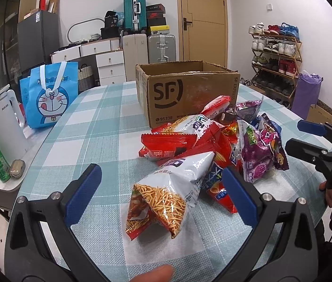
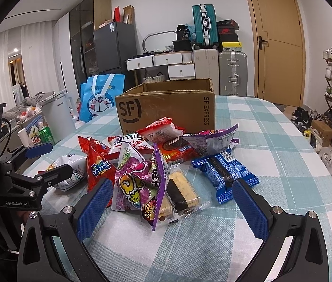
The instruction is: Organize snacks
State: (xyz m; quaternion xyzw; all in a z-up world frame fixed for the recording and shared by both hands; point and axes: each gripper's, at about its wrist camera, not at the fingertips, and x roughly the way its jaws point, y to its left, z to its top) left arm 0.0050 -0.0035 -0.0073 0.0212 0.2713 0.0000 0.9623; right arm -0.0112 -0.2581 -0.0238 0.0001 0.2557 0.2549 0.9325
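Your cardboard box [image 1: 189, 89] hides its inside from both wrist views; contents can't be told. Lower packets in the snack pile [image 2: 156, 164] lie buried under others, labels unreadable. The right gripper [image 1: 307, 138] runs off the left view's edge. A blurred fingertip [image 1: 154, 273], probably your thumb, is cut off at the bottom.

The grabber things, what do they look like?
Both are black frames with silver screws and two blue bumpy pads. The left gripper reads "GenRobot.AI" on its side and has a black cable. The right gripper shows white letters "DAS" in the other view.
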